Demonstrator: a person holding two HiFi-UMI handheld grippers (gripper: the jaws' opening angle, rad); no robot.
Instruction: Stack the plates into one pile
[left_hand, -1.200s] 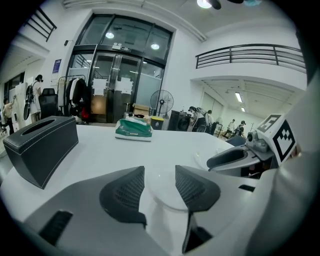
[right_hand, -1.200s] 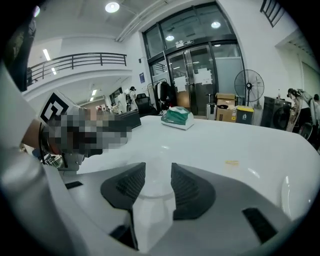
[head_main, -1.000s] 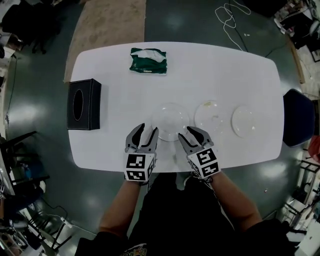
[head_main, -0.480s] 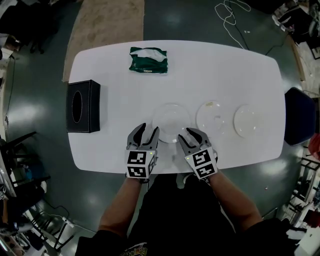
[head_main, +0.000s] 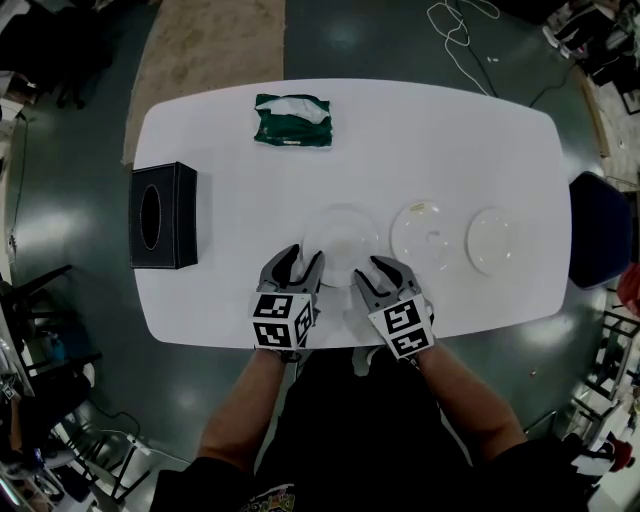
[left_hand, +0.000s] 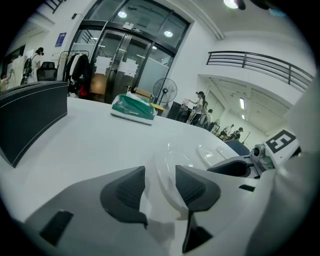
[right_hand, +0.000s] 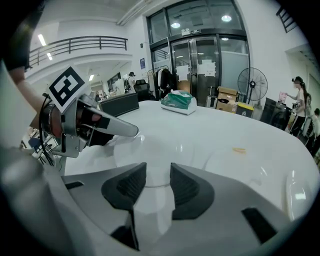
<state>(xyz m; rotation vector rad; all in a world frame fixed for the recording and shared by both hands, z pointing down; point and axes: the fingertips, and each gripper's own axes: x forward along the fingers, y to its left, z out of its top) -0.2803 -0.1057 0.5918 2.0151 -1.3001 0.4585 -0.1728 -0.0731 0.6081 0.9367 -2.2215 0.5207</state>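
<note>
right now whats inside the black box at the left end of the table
The black box shows only a dark oval opening in its top, and nothing sticks out of it. The contents cannot be seen, because the top panel and the shadow in the opening hide the inside.

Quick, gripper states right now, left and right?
Left gripper: open, nearest plate's rim between its jaws, not clamped.
Right gripper: open, jaws just closed a little, same plate's rim between them, unclamped.

Overhead, plus two low — shared plate (head_main: 341, 235)
</note>
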